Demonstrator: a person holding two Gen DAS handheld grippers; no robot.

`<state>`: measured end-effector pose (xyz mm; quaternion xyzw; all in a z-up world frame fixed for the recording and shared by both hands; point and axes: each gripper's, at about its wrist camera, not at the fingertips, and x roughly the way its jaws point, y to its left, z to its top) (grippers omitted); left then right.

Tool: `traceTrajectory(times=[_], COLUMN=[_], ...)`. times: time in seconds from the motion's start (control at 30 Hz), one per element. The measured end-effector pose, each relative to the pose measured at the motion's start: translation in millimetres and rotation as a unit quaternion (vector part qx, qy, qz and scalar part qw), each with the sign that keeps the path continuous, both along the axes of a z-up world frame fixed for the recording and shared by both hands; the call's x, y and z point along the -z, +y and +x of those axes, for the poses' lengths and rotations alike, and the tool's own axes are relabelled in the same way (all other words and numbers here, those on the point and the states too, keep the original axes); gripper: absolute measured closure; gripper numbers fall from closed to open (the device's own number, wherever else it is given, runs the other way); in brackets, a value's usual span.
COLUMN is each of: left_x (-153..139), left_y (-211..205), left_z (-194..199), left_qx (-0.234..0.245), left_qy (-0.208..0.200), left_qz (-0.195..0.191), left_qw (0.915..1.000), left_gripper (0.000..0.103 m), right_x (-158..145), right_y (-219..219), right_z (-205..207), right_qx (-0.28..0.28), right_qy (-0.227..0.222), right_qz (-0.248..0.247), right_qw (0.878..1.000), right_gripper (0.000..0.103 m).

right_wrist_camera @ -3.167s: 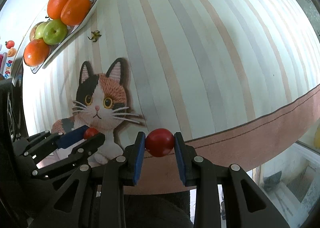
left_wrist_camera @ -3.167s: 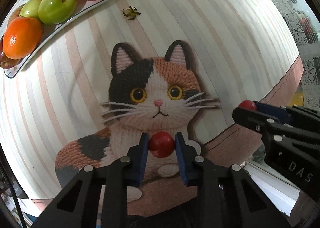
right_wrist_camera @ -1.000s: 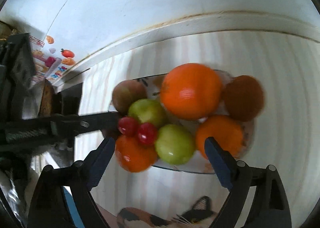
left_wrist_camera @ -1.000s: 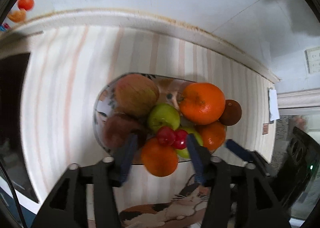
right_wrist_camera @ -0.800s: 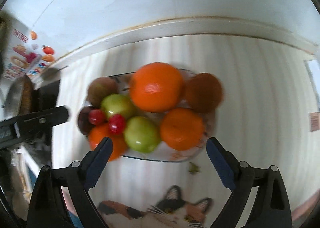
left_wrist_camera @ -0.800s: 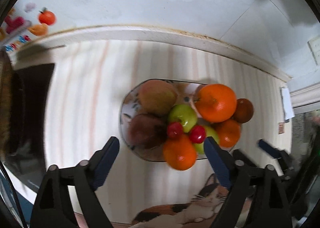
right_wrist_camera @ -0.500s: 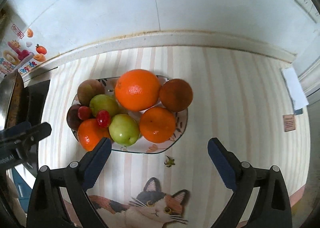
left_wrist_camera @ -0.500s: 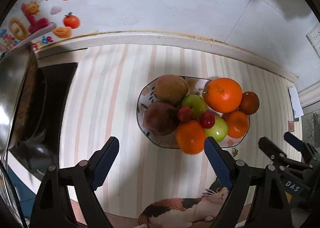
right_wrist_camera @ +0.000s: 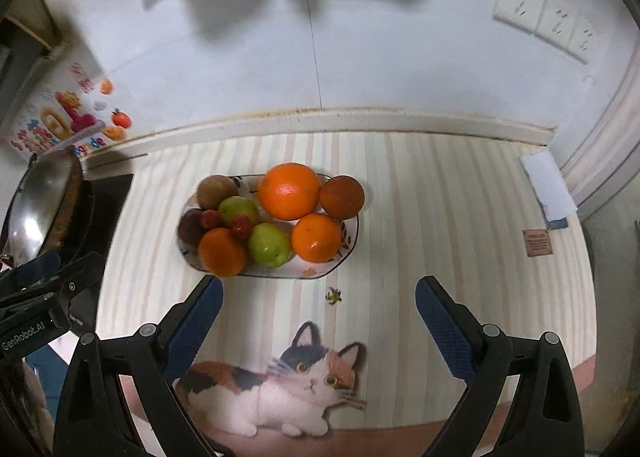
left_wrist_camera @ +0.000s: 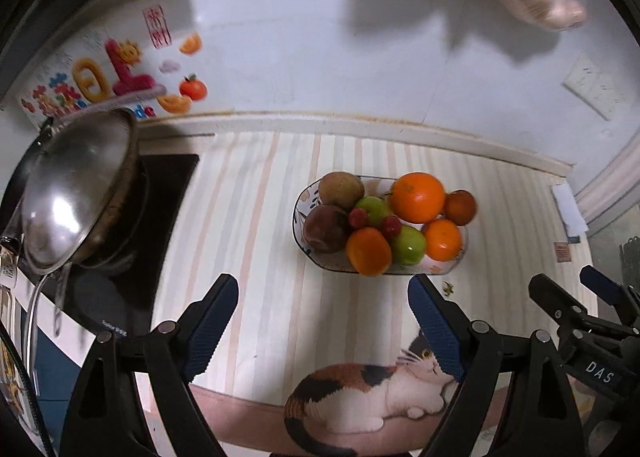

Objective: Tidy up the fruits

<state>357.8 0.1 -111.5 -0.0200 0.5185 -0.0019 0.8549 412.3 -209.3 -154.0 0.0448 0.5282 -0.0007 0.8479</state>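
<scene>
Lying straight ahead of both spread, empty grippers, left (left_wrist_camera: 323, 317) and right (right_wrist_camera: 319, 319), the fruit plate (right_wrist_camera: 344, 257) is seen with its long axis crosswise, slightly nearer the left.

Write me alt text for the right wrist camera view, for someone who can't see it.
A patterned plate piled with oranges, green apples and two small red fruits sits on a striped mat printed with a calico cat. The right tongs are open and empty in the foreground, short of the plate. The left tongs show at the left edge, by a metal pan.
</scene>
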Motion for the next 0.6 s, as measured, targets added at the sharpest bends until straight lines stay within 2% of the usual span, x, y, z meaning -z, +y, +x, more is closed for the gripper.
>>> traceTrajectory(times=[0.27, 0.6], left_x=[-49.6, -92.8], left_y=[11.9, 20.7], left_z=[-94.8, -194.4], left_qx=[0.018, 0.039], left_qy=[-0.054, -0.099], left_qz=[0.000, 0.016], left_qw=[0.9984, 0.9942], left_gripper=[0.016, 0.016], right_x=[-63.0, -116.7], right_y=[21.3, 40.9], right_z=[-105.0, -229.4], right_qx=[0.017, 0.033], right_qy=[-0.057, -0.101], right_qz=[-0.012, -0.016], right_qw=[0.998, 0.994], right_gripper=[0.004, 0.004])
